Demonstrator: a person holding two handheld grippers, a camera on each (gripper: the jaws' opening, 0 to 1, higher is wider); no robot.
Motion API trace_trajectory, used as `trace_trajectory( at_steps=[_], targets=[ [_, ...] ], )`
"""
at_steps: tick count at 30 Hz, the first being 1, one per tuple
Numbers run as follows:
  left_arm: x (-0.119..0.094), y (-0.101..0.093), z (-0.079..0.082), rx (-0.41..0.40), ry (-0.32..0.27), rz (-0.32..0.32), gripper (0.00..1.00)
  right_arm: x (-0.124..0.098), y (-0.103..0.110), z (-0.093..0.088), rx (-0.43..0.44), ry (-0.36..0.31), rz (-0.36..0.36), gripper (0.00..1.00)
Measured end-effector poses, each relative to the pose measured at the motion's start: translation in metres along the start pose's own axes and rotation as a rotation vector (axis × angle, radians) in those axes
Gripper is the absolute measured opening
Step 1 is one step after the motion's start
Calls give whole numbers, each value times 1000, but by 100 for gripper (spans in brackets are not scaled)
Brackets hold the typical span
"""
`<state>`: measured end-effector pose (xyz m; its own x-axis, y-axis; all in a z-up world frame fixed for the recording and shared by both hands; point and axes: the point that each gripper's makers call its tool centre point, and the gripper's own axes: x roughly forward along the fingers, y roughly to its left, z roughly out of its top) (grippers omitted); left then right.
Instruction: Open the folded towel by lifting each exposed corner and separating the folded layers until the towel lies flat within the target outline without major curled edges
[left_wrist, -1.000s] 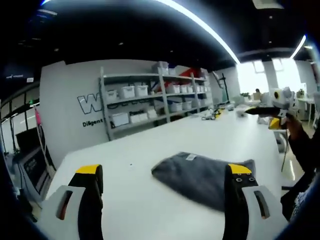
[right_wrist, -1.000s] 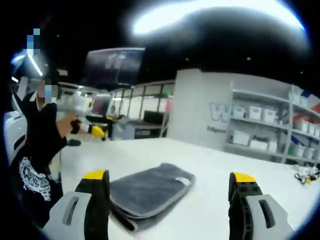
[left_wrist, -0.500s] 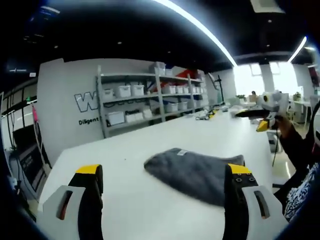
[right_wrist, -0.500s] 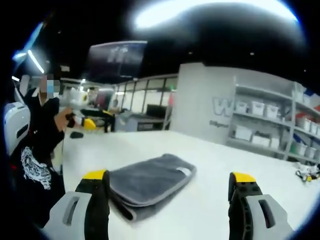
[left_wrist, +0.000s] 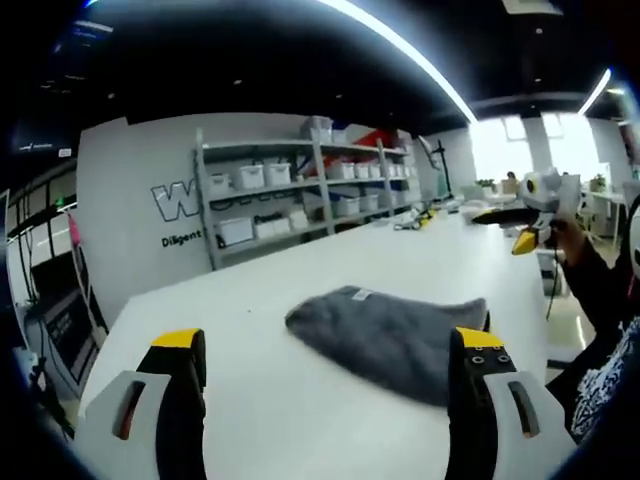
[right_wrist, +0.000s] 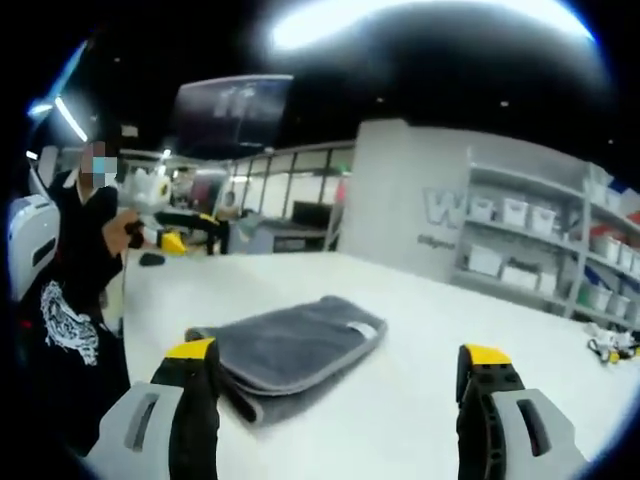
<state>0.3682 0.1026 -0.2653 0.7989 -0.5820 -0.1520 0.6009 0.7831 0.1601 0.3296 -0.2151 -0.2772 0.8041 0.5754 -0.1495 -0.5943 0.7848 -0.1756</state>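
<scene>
While the left tongs (left_wrist: 325, 400) stand wide and empty, the folded grey towel (left_wrist: 385, 330) lies on the white table (left_wrist: 250, 330) beyond them. From the right gripper view, right tongs (right_wrist: 338, 405) gape wide, towel (right_wrist: 290, 345) near their left jaw.

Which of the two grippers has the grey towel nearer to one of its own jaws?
The right gripper: the folded towel lies just beside its left jaw. From the left gripper, the towel sits farther ahead on the white table.
</scene>
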Motion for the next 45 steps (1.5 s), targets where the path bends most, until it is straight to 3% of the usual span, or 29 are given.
trace_trajectory(
  at_steps=[7,12,21,26,37,45],
  targets=[
    [1,-14,14,31,-17,-22,98,2,-5,4,-8,49,20,99],
    [5,-20,16,80,5,-18,97,5,-11,11,-19,59,23,99],
    [7,-39,35,117,-17,-48,97,4,-28,54,-101,41,10,99],
    [10,-48,37,148,-4,-66,98,7,-36,64,-158,98,-10,99],
    [12,-70,44,223,11,-80,99,8,-38,93,-211,94,10,99],
    [22,-91,50,358,18,-52,100,20,-42,108,-245,111,30,99]
  ],
)
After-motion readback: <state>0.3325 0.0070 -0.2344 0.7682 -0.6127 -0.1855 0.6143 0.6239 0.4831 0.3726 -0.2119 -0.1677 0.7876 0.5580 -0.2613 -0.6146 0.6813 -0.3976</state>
